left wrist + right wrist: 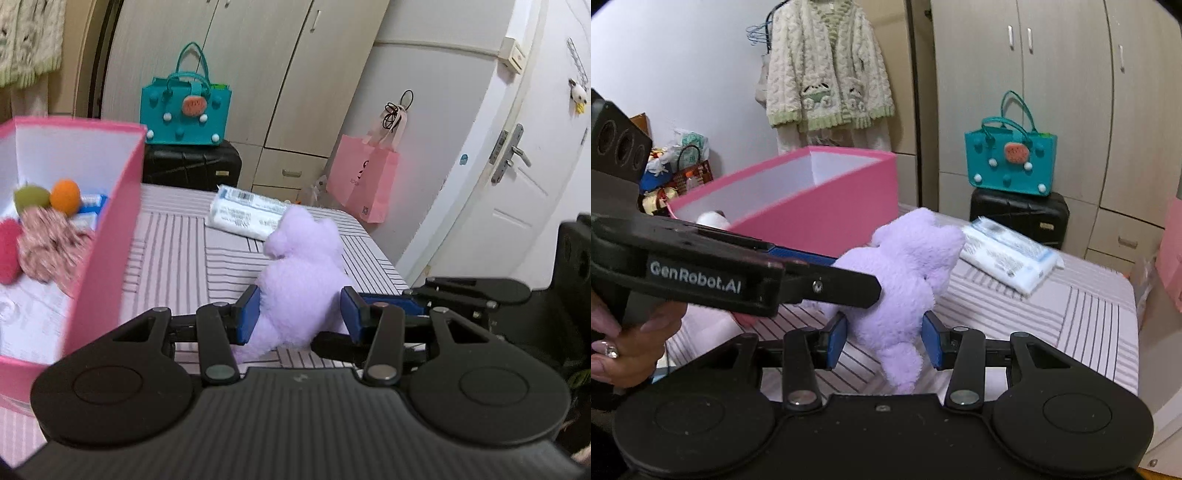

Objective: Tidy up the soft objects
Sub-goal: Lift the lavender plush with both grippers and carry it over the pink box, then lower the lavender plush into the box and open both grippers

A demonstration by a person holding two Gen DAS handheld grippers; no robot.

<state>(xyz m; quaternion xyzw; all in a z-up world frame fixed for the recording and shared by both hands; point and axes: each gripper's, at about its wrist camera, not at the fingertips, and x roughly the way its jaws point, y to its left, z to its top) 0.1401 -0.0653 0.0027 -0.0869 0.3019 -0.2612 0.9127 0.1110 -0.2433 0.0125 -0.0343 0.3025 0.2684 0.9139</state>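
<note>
The pink box stands at the left side of the striped bed cover, open at the top; in the left wrist view it holds a red ball, a green ball, an orange ball and a crumpled patterned cloth, all blurred. Right of the box, toward the middle of the cover, sits the purple plush toy; the left gripper has its blue pads against the toy's two flanks, closed on it, and the toy's lower end hangs just above the stripes. In the right wrist view the right gripper stands spread, its pads beside the plush with a gap showing on the right side; the left gripper's finger crosses in from the left and presses the toy. Beyond the toy, toward the far edge of the cover, lies a white tissue pack.
</note>
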